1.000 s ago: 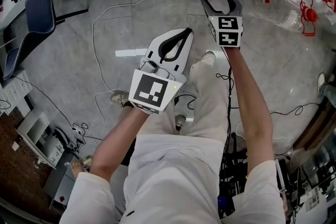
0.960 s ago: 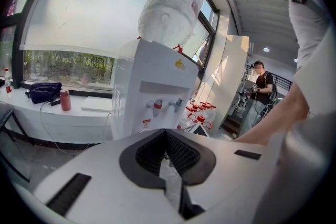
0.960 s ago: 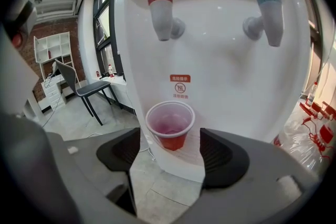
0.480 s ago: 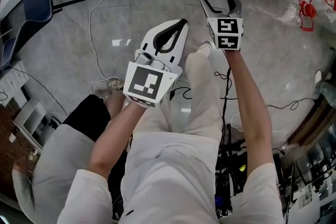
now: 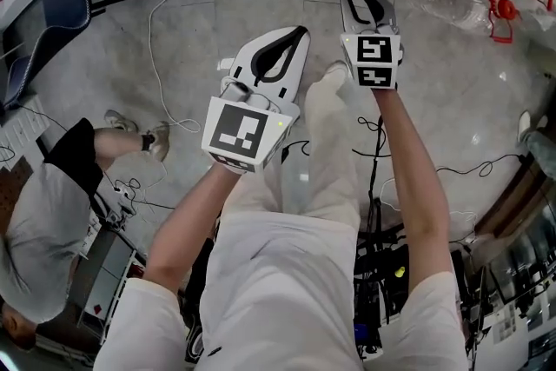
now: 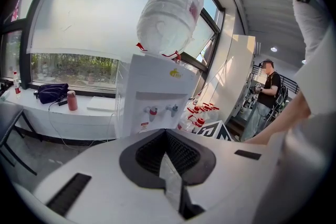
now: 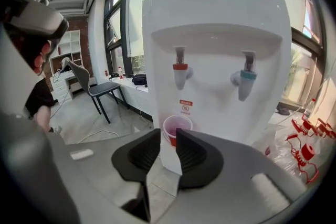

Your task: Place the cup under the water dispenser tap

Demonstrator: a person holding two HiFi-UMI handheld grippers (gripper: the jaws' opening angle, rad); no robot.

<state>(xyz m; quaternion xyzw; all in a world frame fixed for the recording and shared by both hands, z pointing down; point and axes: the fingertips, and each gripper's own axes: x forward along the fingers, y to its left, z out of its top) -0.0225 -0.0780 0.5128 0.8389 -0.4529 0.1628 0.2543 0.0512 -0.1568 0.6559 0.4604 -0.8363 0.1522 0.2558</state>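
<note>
**Cup** (image 7: 177,127): small, red, open-topped, apparently a thin disposable type. Upright in the recess of the water dispenser (image 7: 220,44), directly below the red tap (image 7: 180,75), with the blue tap (image 7: 244,81) off to one side. Placement judged done.

**Handling:** probably very light, soft-walled, easily crushed or knocked over. Once filled, heavier and prone to slopping. Best taken across the middle of the wall, a little below the rim, with gentle pressure only. No pinching at the lip.

**Right tongs** (image 7: 168,140): jaws just closing, down to a narrow gap, pads not meeting. Nothing between them, with the cup beyond the tips and untouched. Released and empty.

**Left tongs** (image 6: 166,132): jaws together at the tips, clenched on nothing. Aimed toward the dispenser from further back, touching nothing.
</note>
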